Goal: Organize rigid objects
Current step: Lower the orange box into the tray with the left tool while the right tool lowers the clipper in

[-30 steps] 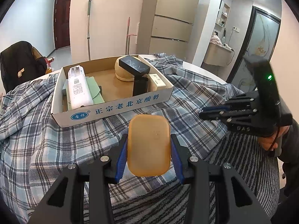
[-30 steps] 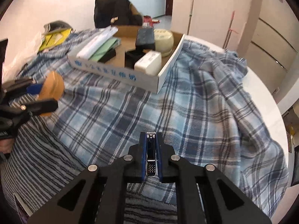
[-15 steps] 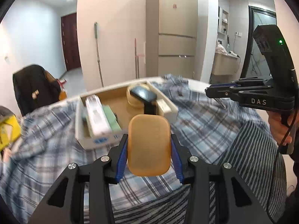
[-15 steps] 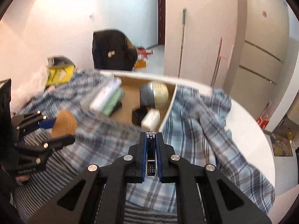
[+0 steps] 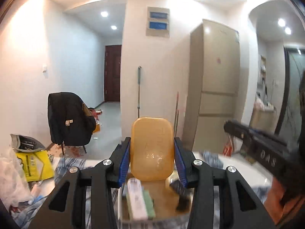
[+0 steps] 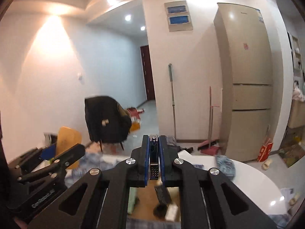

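While both tools ride above the table, noted in order of size. Cardboard box (image 5: 152, 220) sitting low in the left view, directly beneath the raised tools, on a checked cloth (image 5: 66, 164); judged to be the collecting point for the loose hard items. Already inside: a white remote (image 5: 136, 200) lying lengthwise beside a green flat piece (image 5: 149, 203), and a dark upright item (image 5: 181, 198) toward the right side; contents blurred, so finer detail not readable.

Left gripper (image 5: 152, 158) clamped on an orange lid-shaped plastic piece (image 5: 152, 148), pinched by its two long edges and standing upright between the blue pads (image 5: 124, 162); likely held that way because the narrow span fits the jaws and keeps the broad face clear for setting down. Same piece visible edge-on from the right view (image 6: 67, 143).

Right gripper (image 6: 154, 158) fully closed on a slim nail clipper (image 6: 154, 160), gripped flat-side to flat-side with its metal tip pointing forward; probably the only secure hold on something so thin.

Neither item inside the box yet. Lowering and release judged outstanding for both. Risk: the clipper slipping sideways on opening.
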The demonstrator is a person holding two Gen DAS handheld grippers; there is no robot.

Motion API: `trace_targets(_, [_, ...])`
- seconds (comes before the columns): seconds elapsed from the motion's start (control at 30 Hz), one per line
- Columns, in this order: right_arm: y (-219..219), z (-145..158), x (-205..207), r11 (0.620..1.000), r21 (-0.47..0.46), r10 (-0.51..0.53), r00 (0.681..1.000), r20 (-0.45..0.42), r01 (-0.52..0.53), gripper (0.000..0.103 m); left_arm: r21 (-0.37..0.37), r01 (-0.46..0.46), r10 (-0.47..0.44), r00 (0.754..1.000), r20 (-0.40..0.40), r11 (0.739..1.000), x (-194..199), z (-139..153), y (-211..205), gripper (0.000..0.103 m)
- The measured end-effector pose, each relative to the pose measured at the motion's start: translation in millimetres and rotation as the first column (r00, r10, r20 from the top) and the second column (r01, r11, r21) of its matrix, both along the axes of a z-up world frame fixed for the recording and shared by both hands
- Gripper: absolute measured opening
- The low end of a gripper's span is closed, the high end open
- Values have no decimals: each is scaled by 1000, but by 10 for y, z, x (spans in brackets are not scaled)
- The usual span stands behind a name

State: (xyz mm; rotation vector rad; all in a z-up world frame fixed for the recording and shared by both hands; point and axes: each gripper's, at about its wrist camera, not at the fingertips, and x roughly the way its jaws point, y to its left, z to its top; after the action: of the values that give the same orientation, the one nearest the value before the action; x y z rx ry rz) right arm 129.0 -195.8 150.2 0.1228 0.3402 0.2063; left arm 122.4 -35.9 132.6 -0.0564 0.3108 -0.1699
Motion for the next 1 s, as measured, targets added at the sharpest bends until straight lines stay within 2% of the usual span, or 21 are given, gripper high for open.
trace_targets(0.1, [39,9,206,999,20,-29,1000,-10,29,9,-94,2,-3,1000,-19,996,254,-34,152,45])
trace_targets(0.17, [108,-72,337,999,6,-33,999,-22,33,9,-113,6,-12,998,-54,994,399,-164,225,45])
trace_targets(0.23, [174,-218,435,1000,-2,-27,999,-43,27,9,-113,-2,-9,996,-93,994,551,-388,301,45])
trace_targets(0.37, [287,-636,592,999,-27,34,994,-101,-37,9,-61,-3,-10,980,-199,998,873,-835,332,45])
trace_targets(0.43, [367,-854,757,997,-62,39,982,-185,-52,9,-43,13,-23,967,-252,999,973,-1070,343,45])
trace_targets(0.5, [366,-1022,876,997,-40,60,965,-256,-72,9,-39,1,-11,960,-279,999,1060,-1190,358,45])
trace_targets(0.6, [358,-1262,1026,993,-16,102,928,-358,-115,9,-78,28,-53,943,-329,997,1142,-1340,371,45])
trace_targets(0.67, [367,-1421,1106,991,-3,121,900,-419,-135,9,-75,29,-54,934,-354,997,1161,-1415,357,45])
trace_targets(0.8, [378,-1728,1219,983,53,176,826,-535,-176,9,-106,19,-61,911,-407,994,1218,-1586,394,45])
trace_targets(0.87, [416,-1830,1241,976,60,207,794,-572,-211,9,-96,16,-55,908,-415,995,1225,-1618,375,45])
trace_targets(0.97, [548,-2008,1264,956,35,245,725,-644,-292,9,-85,24,-57,909,-413,996,1223,-1639,329,45])
trace_targets(1.0, [558,-2059,1266,958,19,229,726,-649,-285,9,-83,28,-60,910,-410,996,1216,-1634,325,45])
